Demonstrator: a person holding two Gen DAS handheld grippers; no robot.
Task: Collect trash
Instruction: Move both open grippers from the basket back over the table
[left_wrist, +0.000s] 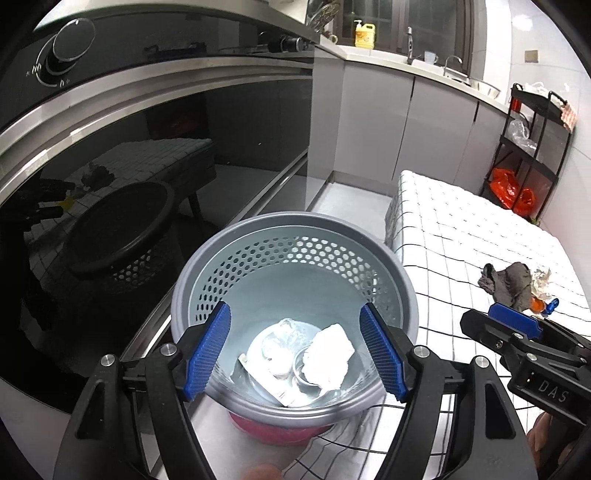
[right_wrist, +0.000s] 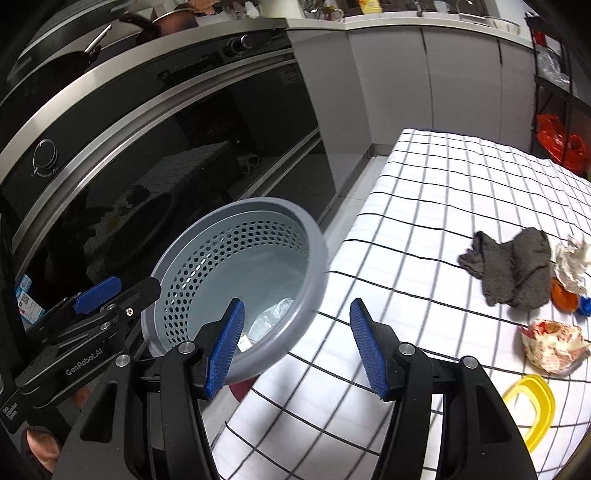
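A grey perforated trash bin (left_wrist: 295, 236) stands beside the checked table; it also shows in the right wrist view (right_wrist: 314, 273). Inside lie a crumpled white tissue (left_wrist: 328, 354), clear plastic (left_wrist: 280, 332) and a small packet (left_wrist: 269, 384). My left gripper (left_wrist: 295, 350) is open and empty, right above the bin's mouth. My right gripper (right_wrist: 295, 343) is open and empty, over the bin's rim and the table edge. On the table lie a grey rag (right_wrist: 517, 269), crumpled white paper (right_wrist: 572, 266), a red-and-white wrapper (right_wrist: 554, 347), an orange piece (right_wrist: 563, 297) and a yellow ring-shaped item (right_wrist: 532, 410).
A black glass oven front (left_wrist: 147, 147) rises left of the bin. The white checked tablecloth (right_wrist: 443, 203) covers the table on the right. A black shelf rack with orange bags (left_wrist: 517, 192) stands at the far right. Grey cabinets and a counter run along the back.
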